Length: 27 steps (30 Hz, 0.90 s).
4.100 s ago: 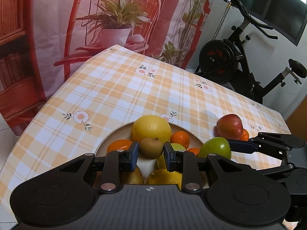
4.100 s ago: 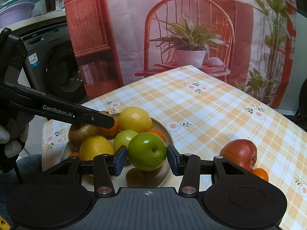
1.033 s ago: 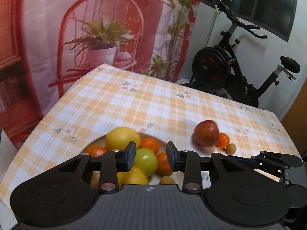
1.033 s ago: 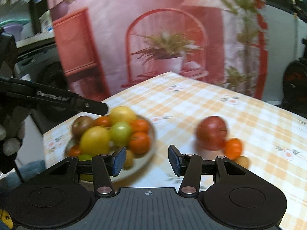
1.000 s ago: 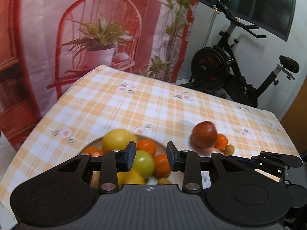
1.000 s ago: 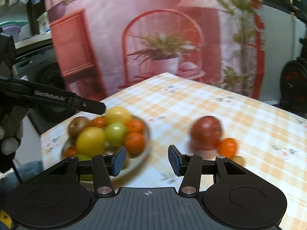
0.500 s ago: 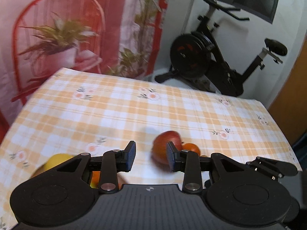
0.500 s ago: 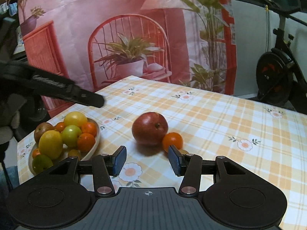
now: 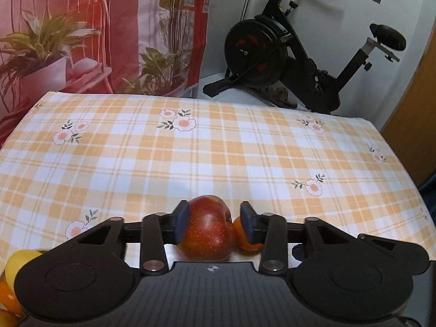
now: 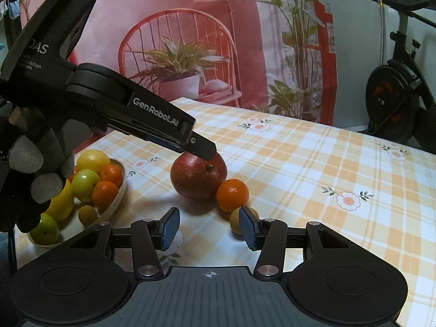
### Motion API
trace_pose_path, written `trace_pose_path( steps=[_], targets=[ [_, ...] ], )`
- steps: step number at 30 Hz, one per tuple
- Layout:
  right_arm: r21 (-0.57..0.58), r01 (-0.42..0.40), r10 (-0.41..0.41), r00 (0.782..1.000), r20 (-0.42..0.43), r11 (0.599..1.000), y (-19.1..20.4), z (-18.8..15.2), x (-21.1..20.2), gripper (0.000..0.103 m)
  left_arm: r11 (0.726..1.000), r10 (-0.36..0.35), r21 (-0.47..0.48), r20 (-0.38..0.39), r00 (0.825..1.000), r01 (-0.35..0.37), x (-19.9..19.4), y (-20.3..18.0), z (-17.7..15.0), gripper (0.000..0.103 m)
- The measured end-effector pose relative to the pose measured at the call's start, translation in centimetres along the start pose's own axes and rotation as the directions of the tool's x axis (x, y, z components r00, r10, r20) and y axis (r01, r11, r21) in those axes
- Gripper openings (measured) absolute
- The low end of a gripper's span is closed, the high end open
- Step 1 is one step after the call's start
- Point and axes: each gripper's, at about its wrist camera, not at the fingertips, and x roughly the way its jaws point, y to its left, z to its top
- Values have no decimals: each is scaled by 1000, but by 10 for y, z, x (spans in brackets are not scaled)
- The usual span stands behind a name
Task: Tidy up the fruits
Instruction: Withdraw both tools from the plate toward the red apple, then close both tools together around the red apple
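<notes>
One orange-checked floral tablecloth [image 9: 218, 147], exercise bike [image 9: 286, 54] behind.

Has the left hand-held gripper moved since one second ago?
Yes. The left hand-held gripper went from over the bowl to the right, across the tablecloth, to the red apple; its jaws are opening around it.

Left gripper [image 9: 214, 221] low over the checked tablecloth [image 9: 218, 150], jaws opening, red apple [image 9: 208, 230] between the blue pads; contact unclear. Small orange [image 9: 241, 235] touching the apple at its 3 o'clock, partly behind the right pad. Yellow fruit [image 9: 16, 263] at 8 o'clock of frame. Exercise bike [image 9: 299, 54] at 1 o'clock beyond the table.
</notes>
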Motion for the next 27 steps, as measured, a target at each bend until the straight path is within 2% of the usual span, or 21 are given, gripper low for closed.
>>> trace_pose_path(
  steps=[8, 14, 27],
  targets=[
    [-14, 0, 0, 1000, -17, 1000, -3, 3, 11, 46, 1000, 20, 21, -29, 999, -19, 7, 5, 0, 46],
    [-38, -5, 4, 1000, -22, 999, 0, 12, 18, 46, 1000, 0, 8, -33, 999, 0, 4, 15, 0, 46],
    [-98, -29, 25, 999, -43, 995, 15, 36, 43, 50, 997, 5, -80, -18, 1000, -6, -1, 48, 3, 46]
  ],
)
